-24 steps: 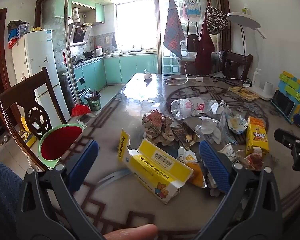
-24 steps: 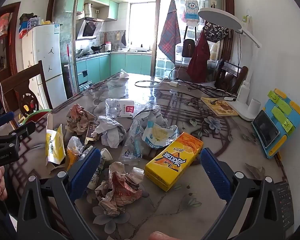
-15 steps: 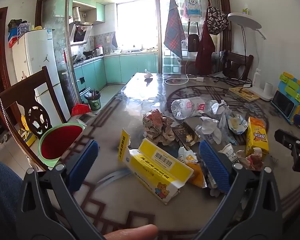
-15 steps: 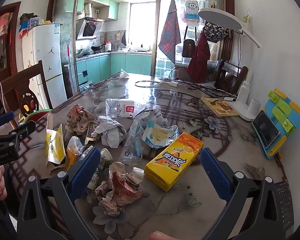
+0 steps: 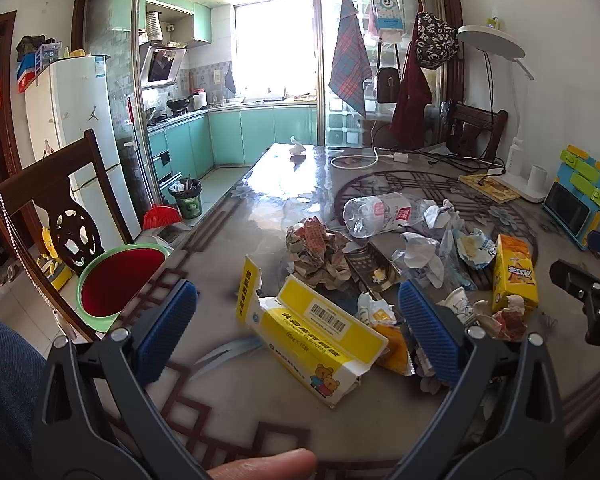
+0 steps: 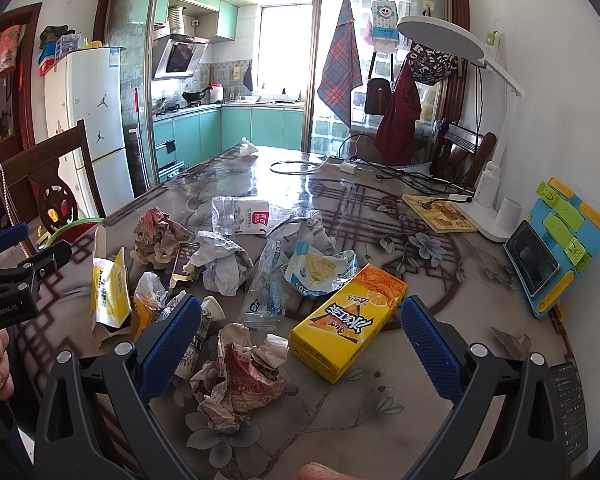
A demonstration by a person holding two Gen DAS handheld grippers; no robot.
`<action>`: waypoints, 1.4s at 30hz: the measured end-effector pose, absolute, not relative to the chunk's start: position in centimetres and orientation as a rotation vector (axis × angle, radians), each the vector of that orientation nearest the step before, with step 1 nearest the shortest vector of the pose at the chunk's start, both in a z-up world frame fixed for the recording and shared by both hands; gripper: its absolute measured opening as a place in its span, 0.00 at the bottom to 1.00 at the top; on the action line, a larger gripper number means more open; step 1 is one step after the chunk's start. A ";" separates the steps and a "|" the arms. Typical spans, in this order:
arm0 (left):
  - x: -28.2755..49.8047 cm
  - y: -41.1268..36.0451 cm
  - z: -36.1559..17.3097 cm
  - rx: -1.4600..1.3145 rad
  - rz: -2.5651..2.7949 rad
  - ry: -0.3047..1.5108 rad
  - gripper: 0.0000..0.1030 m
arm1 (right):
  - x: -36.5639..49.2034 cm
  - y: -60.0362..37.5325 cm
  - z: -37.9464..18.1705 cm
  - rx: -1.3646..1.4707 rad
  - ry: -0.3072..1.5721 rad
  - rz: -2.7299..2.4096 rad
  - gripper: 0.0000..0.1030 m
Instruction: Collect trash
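Trash lies in a pile on the table. A torn yellow-and-white carton [image 5: 320, 332] lies between the fingers of my open, empty left gripper [image 5: 296, 328]. Behind it are crumpled paper [image 5: 318, 252], a crushed clear bottle [image 5: 380, 214] and wrappers. A yellow-orange drink box [image 6: 350, 322] lies on its side between the fingers of my open, empty right gripper [image 6: 300, 336], with a crumpled reddish paper wad [image 6: 240, 380] at its left. The same drink box shows in the left wrist view [image 5: 514, 276]. A green bin with a red inside [image 5: 120, 280] stands left of the table.
A wooden chair [image 5: 48, 216] stands by the bin. A white desk lamp [image 6: 484, 196], a book [image 6: 440, 212], a blue phone stand [image 6: 556, 252] and cables [image 6: 340, 168] are at the table's far right. A broom [image 5: 160, 216] leans by the kitchen door.
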State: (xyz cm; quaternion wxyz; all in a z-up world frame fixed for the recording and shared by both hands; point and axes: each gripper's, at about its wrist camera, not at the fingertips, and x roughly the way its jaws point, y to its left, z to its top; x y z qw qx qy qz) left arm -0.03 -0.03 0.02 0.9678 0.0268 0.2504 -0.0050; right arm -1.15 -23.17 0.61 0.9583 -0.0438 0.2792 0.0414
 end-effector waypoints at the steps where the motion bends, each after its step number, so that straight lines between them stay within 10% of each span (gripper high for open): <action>1: 0.0 0.0 0.0 0.054 -0.010 0.506 0.97 | -1.1 -23.2 0.6 -0.088 0.566 0.084 0.94; 42: 0.3 0.5 -0.7 0.048 -0.011 0.512 0.97 | -1.1 -23.0 0.6 -0.090 0.568 0.085 0.94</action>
